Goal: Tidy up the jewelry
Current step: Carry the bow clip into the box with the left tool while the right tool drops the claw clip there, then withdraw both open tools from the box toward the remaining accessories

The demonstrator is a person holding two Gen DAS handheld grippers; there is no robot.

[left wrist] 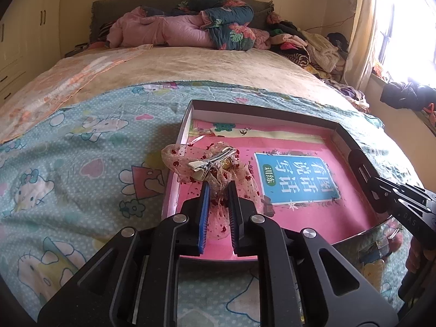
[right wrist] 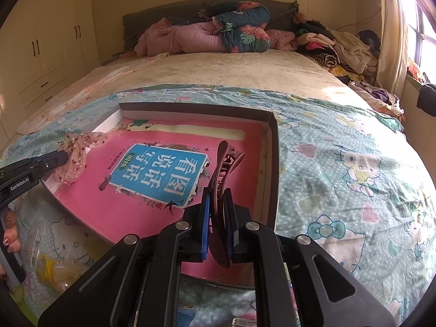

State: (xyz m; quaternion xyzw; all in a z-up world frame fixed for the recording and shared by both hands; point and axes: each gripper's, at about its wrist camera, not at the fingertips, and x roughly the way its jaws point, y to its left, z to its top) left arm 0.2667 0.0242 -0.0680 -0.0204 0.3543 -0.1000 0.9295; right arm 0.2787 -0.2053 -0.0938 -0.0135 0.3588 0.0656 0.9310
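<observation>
A shallow open box (left wrist: 190,114) lined with a pink book cover lies on the bed; it also shows in the right wrist view (right wrist: 272,147). My left gripper (left wrist: 219,188) is shut on a sheer pink bow hair clip (left wrist: 207,163) with red sequins, held over the box's left edge; the bow also shows in the right wrist view (right wrist: 79,150). My right gripper (right wrist: 218,193) is shut on a brown claw hair clip (right wrist: 224,163), held over the box's right part. The right gripper also shows in the left wrist view (left wrist: 362,169).
The Hello Kitty sheet (right wrist: 354,169) covers the bed's near half. Folded quilts (right wrist: 218,35) and a clothes pile (right wrist: 340,46) lie at the head. A yellow item in clear wrap (right wrist: 57,272) lies near the box's front left.
</observation>
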